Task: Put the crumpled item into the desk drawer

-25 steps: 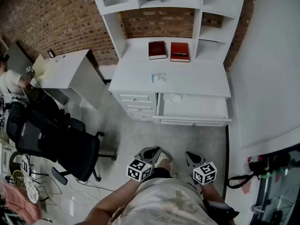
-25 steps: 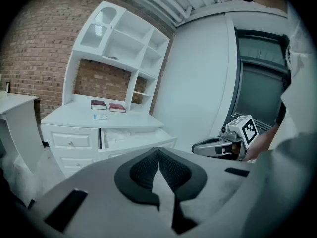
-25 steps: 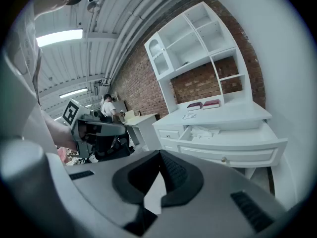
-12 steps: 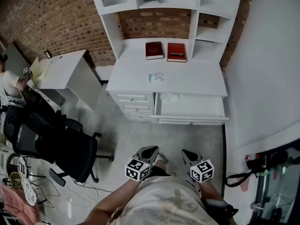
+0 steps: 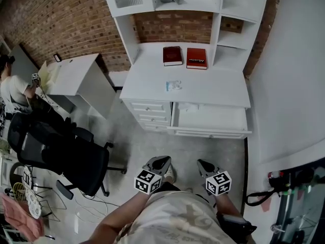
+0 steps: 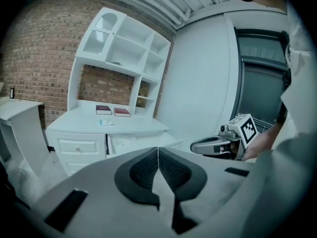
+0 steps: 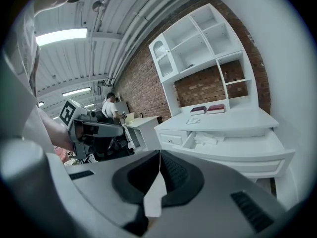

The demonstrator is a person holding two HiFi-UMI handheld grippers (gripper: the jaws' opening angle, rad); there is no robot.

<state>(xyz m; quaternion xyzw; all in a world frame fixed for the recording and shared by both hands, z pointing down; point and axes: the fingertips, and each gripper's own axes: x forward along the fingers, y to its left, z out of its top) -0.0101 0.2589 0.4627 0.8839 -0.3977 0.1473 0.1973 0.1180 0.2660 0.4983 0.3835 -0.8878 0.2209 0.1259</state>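
both tongs hang low at the person's waist, well apart from the desk. left gripper (image 5: 163, 160): pads pressed together, nothing between them. right gripper (image 5: 202, 164): likewise closed flat, empty.

farther out, the desk drawer (image 5: 209, 132) stands pulled open under the right part of the desk top (image 5: 223, 88). a white crumpled wad (image 5: 187, 106) already lies in its back left corner. on the desk top, in front of two red books (image 5: 196, 57), lies a smaller pale crumpled item (image 5: 173, 85), apart from both the books and the drawer. i take this one as the piece yet to go in, but cannot be sure.

handling, judged: light, soft, springy paper or film. no breakage risk, but it may spring out of a loose pinch. take it across a raised fold near its middle, not at a thin edge.

views: the head view gives the plan layout and the office chair (image 5: 66, 156) at left. the right gripper view looks into the drawer and shows the wad's bulk. the left gripper view sees the drawer side-on, its contents barely visible. a second person (image 7: 108, 107) by the far table shows clearest in the right gripper view.
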